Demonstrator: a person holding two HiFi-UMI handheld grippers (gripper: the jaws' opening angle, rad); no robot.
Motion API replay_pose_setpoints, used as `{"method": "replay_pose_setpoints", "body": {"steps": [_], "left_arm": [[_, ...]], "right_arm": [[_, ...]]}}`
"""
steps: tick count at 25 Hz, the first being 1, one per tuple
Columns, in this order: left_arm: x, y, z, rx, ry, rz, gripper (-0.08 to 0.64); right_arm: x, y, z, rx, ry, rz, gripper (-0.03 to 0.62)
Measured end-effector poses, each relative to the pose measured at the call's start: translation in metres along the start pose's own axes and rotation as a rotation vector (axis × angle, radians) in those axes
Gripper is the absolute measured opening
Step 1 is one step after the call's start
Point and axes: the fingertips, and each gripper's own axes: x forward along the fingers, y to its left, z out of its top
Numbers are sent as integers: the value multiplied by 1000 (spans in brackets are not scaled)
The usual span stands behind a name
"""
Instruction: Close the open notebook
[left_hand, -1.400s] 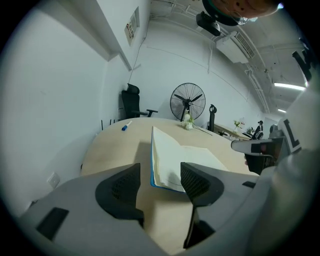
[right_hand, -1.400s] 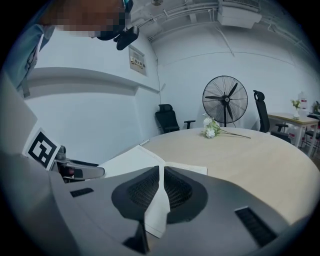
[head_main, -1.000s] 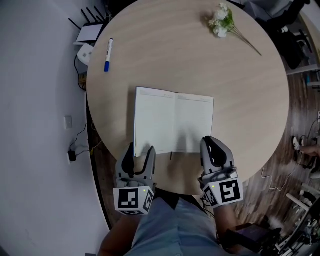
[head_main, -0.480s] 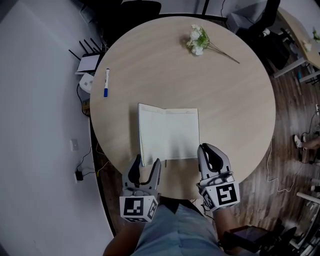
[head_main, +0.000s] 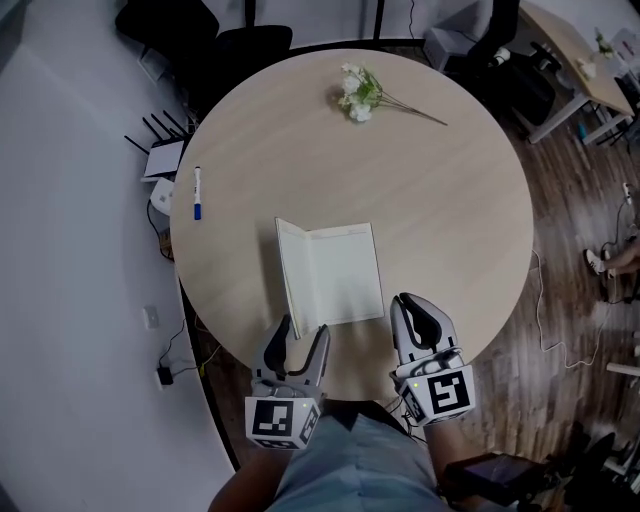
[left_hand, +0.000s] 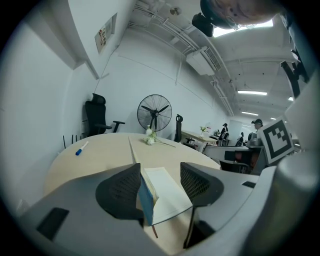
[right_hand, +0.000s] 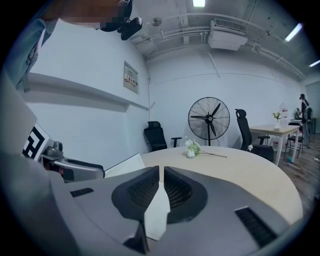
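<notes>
A white-paged notebook (head_main: 340, 275) lies on the round wooden table (head_main: 450, 200) near its front edge. Its left half stands raised over the flat right page, and the blue cover (left_hand: 145, 200) shows from behind. My left gripper (head_main: 303, 340) hovers open just in front of the notebook's near left corner. In the left gripper view the raised cover shows between the jaws of the left gripper (left_hand: 160, 175), and neither pad presses on it. My right gripper (head_main: 420, 315) hangs at the near right corner with its jaws together and nothing in them. The right gripper view shows the right gripper (right_hand: 161, 172) and the tilted page (right_hand: 125, 165) to its left.
A blue-capped marker (head_main: 196, 193) lies at the table's left edge, and a sprig of white flowers (head_main: 358, 95) at the far side. A router (head_main: 160, 160) and cables sit on the floor to the left. Beyond the table stand office chairs and a fan (right_hand: 209, 119).
The notebook's left half has lifted from flat to raised over the right page. Both grippers have drawn back and up from the notebook's near edge.
</notes>
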Motion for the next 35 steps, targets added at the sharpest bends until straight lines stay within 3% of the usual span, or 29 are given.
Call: {"method": "replay_pose_setpoints", "body": {"steps": [19,35], "left_arm": [[50,-78,-8,89,70,-184,264],[93,-109,-34,109,158,-299,270]], "right_arm": [[-34,-74,-10,56,-17,-141,52],[-37,-117,-37,114,10,-218,52]]}}
